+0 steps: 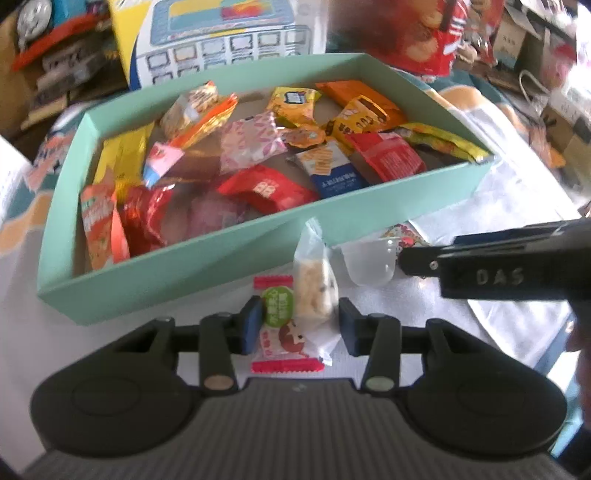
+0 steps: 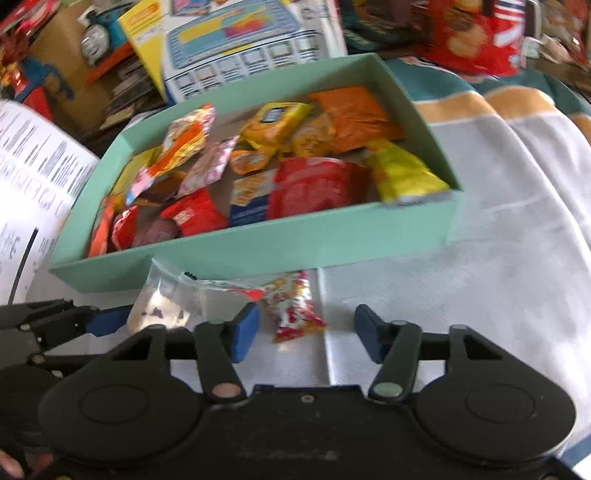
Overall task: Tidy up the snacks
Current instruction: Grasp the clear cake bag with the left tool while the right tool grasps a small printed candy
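A mint-green box (image 1: 177, 273) (image 2: 258, 247) holds several wrapped snacks on a white cloth. My left gripper (image 1: 301, 328) is open, its jaws on either side of a clear rice-cracker packet (image 1: 316, 291) and a red-and-green candy packet (image 1: 280, 332) lying before the box. My right gripper (image 2: 304, 332) is open just above a red-and-yellow snack packet (image 2: 295, 306). The clear packet also shows in the right wrist view (image 2: 162, 306), with my left gripper's blue fingertip (image 2: 107, 319) beside it. The right gripper's body (image 1: 498, 266) reaches in from the right near a clear jelly cup (image 1: 369, 262).
Toy boxes (image 1: 221, 40), a red snack bag (image 1: 436, 33) and clutter stand behind the box. A printed white sheet (image 2: 33, 184) lies to its left. The white cloth (image 2: 498, 258) stretches to the right of the box.
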